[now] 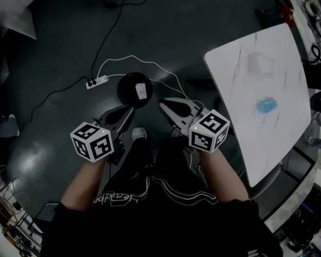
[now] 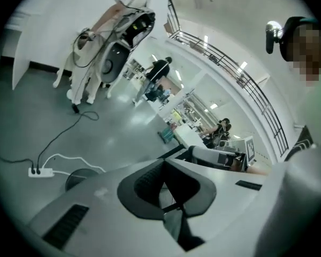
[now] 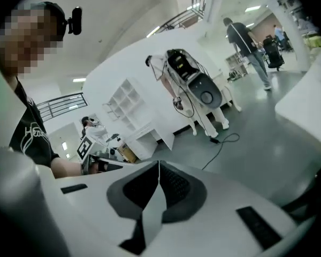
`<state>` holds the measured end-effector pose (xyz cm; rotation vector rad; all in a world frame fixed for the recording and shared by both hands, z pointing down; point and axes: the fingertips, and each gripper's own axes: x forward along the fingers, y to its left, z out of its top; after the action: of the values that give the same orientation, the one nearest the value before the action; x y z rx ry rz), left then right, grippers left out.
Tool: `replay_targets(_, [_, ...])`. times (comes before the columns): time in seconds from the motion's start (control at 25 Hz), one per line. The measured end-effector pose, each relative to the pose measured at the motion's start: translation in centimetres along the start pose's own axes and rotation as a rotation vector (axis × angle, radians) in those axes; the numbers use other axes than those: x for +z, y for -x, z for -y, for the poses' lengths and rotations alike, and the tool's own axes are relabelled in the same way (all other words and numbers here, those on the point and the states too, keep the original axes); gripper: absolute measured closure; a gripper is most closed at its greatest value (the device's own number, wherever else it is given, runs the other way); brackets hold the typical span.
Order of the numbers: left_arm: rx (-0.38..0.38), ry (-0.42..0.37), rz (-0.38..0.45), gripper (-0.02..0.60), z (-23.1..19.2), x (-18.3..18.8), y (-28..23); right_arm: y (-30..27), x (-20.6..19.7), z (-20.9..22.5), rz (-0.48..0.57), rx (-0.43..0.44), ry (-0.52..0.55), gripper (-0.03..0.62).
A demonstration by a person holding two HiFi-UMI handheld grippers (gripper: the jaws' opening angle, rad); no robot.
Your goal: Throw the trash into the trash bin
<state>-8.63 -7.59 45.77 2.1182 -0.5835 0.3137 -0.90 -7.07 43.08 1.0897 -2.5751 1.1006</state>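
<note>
The black round trash bin (image 1: 127,96) stands on the dark floor just beyond my feet, with a pale piece of trash (image 1: 142,91) inside it. Both grippers are held up in front of me above the bin. My left gripper (image 1: 129,112) has its jaws together with nothing between them; the left gripper view shows its pads meeting at the tip (image 2: 163,188) and the bin (image 2: 77,178) low on the floor beyond. My right gripper (image 1: 163,105) is shut and empty too, its pads pressed together (image 3: 159,171).
A white marbled table (image 1: 241,122) stands to the right, bearing a blue item (image 1: 266,105) and a translucent pale item (image 1: 259,63). A white power strip (image 1: 97,82) and cables lie on the floor behind the bin. White robot rigs and people stand farther off.
</note>
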Motion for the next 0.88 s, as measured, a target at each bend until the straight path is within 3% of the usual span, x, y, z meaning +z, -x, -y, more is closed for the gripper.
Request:
replay_targets(0.2, [-0.14, -0.147, 0.027, 0.575, 10.6, 4.7, -1.9, 9.3, 5.1, -1.9, 0.075, -0.043, 0.076, 0.559])
replay_targets(0.36, [-0.271, -0.188, 0.05, 0.575, 18.7, 6.5, -3.5, 16.9, 7.4, -2.1, 0.155, -0.103, 0.097, 0.559])
replay_targets(0.88, [-0.414, -0.371, -0.041, 0.575, 35.9, 4.3, -13.0, 36.2, 7.1, 1.6, 0.319, -0.312, 0.088, 0.557])
